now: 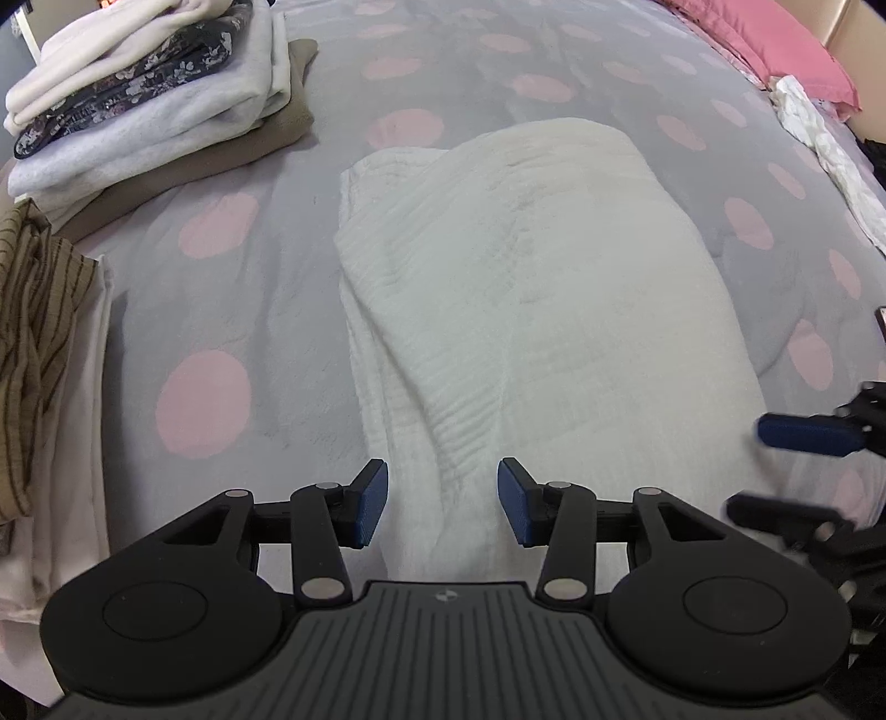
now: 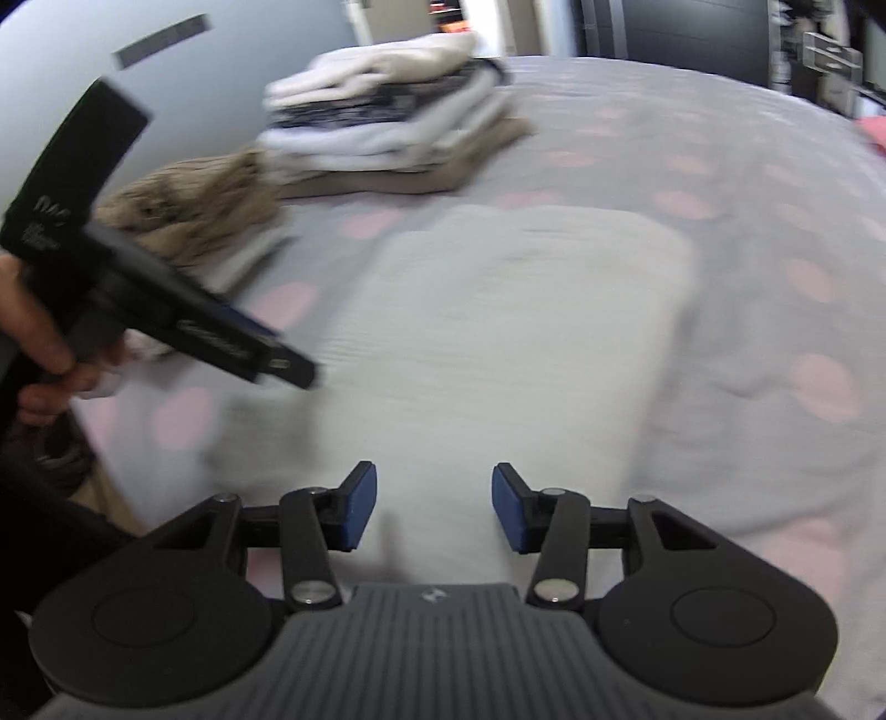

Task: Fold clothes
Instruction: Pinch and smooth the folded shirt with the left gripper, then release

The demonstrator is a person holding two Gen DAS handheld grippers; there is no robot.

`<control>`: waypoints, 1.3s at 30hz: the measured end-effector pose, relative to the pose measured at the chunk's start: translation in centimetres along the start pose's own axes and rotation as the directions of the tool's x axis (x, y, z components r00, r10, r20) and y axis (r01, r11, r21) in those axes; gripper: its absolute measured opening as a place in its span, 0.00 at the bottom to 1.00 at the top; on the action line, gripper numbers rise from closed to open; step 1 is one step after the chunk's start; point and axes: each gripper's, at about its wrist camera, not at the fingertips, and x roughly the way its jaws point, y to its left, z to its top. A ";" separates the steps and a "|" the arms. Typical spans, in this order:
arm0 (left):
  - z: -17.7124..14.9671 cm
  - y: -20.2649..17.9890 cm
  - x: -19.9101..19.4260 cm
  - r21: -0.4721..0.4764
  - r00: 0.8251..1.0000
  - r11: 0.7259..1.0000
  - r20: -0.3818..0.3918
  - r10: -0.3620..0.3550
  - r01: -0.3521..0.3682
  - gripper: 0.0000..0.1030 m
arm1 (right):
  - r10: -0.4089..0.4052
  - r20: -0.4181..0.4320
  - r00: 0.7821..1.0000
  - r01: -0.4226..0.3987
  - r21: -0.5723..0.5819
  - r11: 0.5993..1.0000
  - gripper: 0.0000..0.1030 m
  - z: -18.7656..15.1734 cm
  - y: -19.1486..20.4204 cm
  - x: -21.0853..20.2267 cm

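A white ribbed garment (image 1: 531,288) lies folded lengthwise on the grey bed cover with pink dots (image 1: 210,310). It also shows, blurred, in the right wrist view (image 2: 498,343). My left gripper (image 1: 442,507) is open and empty, hovering over the garment's near end. My right gripper (image 2: 434,512) is open and empty over the same near end. The right gripper's fingers (image 1: 803,435) show at the right edge of the left wrist view. The left gripper's body (image 2: 166,310) shows at the left of the right wrist view, held by a hand.
A stack of folded clothes (image 1: 149,105) sits at the far left of the bed, also in the right wrist view (image 2: 387,122). A brown striped garment (image 1: 33,343) lies on white cloth at the left. A pink pillow (image 1: 775,44) and crumpled white cloth (image 1: 825,144) lie far right.
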 end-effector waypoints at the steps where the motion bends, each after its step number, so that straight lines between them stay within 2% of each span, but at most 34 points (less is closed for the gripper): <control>1: 0.1 0.1 0.4 -0.006 1.000 1.000 0.002 0.007 -0.007 0.41 | -0.027 -0.001 1.000 0.027 0.018 0.999 0.48 -0.2 -0.7 0.0; 3: 0.4 0.3 1.0 -0.011 1.000 1.000 0.006 0.020 -0.020 0.40 | -0.070 -0.004 0.998 0.070 0.052 0.996 0.48 -0.3 -2.0 0.3; 7: 0.8 0.4 2.6 0.004 0.998 0.999 -0.032 0.047 -0.047 0.12 | -0.055 -0.034 0.998 0.057 0.066 0.996 0.49 -1.0 -2.8 1.9; 10: 0.7 0.2 3.9 0.027 0.993 0.996 -0.076 0.089 -0.088 0.02 | -0.065 -0.061 0.996 0.066 0.007 0.998 0.50 -2.0 -2.3 3.0; 12: 0.3 0.0 4.9 0.081 0.983 0.986 -0.098 0.156 -0.149 0.01 | -0.079 -0.062 0.995 0.078 -0.020 0.997 0.50 -2.4 -2.0 3.4; 13: 0.0 0.0 5.2 0.094 0.981 0.983 -0.099 0.164 -0.155 0.01 | -0.082 -0.062 0.995 0.080 -0.028 0.996 0.51 -2.5 -1.9 3.5; 18: -0.2 1.3 4.3 0.028 0.988 0.992 -0.085 0.128 -0.126 0.01 | -0.073 -0.072 0.995 0.071 -0.033 0.997 0.51 -2.4 -2.0 3.2; 20: -0.2 2.0 3.6 0.001 0.991 0.994 -0.070 0.113 -0.113 0.05 | -0.067 -0.075 0.995 0.065 -0.029 0.997 0.51 -2.2 -2.1 2.6; 22: -0.2 2.5 2.7 -0.011 0.995 0.996 -0.035 0.091 -0.092 0.24 | -0.063 -0.070 0.996 0.062 -0.017 0.998 0.50 -1.9 -2.3 2.0; 23: -0.1 2.7 2.3 -0.019 0.997 0.996 -0.015 0.082 -0.082 0.28 | -0.062 -0.065 0.996 0.062 -0.008 0.998 0.50 -1.8 -2.4 1.6; 25: 0.1 3.2 1.5 -0.037 0.998 0.998 0.027 0.058 -0.057 0.45 | -0.065 -0.053 0.996 0.065 0.007 0.998 0.52 -1.3 -2.6 1.0; 26: 0.4 3.4 1.2 -0.050 0.998 0.998 0.047 0.041 -0.039 0.47 | -0.066 -0.048 0.997 0.067 0.012 0.998 0.55 -0.9 -2.8 0.7; 27: 0.7 3.8 1.0 -0.065 0.998 0.998 0.064 0.018 -0.014 0.49 | -0.064 -0.043 0.997 0.065 0.017 0.998 0.62 -0.4 -3.1 0.5; 30: 1.9 4.9 1.0 -0.115 0.992 0.991 0.113 -0.062 0.075 0.57 | -0.060 -0.044 0.997 0.061 0.020 0.998 0.63 1.1 -4.0 0.3; 33: 3.1 5.9 1.6 -0.157 0.980 0.976 0.156 -0.124 0.149 0.58 | -0.064 -0.061 0.996 0.066 0.030 0.997 0.67 2.7 -5.5 0.6; 34: 3.5 6.2 2.0 -0.166 0.977 0.973 0.165 -0.135 0.163 0.58 | -0.062 -0.065 0.996 0.065 0.041 0.997 0.73 3.2 -6.2 0.8; 39: 4.6 7.6 4.3 -0.207 0.972 0.960 0.181 -0.151 0.188 0.59 | -0.065 -0.093 0.994 0.075 0.107 0.991 0.74 5.6 -9.6 2.7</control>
